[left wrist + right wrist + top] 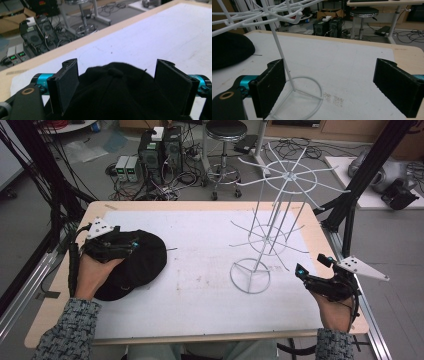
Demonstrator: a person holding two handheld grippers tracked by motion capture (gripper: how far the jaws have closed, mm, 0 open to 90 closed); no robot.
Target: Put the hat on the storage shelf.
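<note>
Soft black cap (117,95) sits between left tool (116,82) flat pads.

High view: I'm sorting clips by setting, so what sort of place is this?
Probably a lab or workshop: computer towers and loose cables on the floor, a stool, and a black frame beside the table.

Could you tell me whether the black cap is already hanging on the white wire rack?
No, the black cap lies on the table, apart from the white wire rack.
</note>
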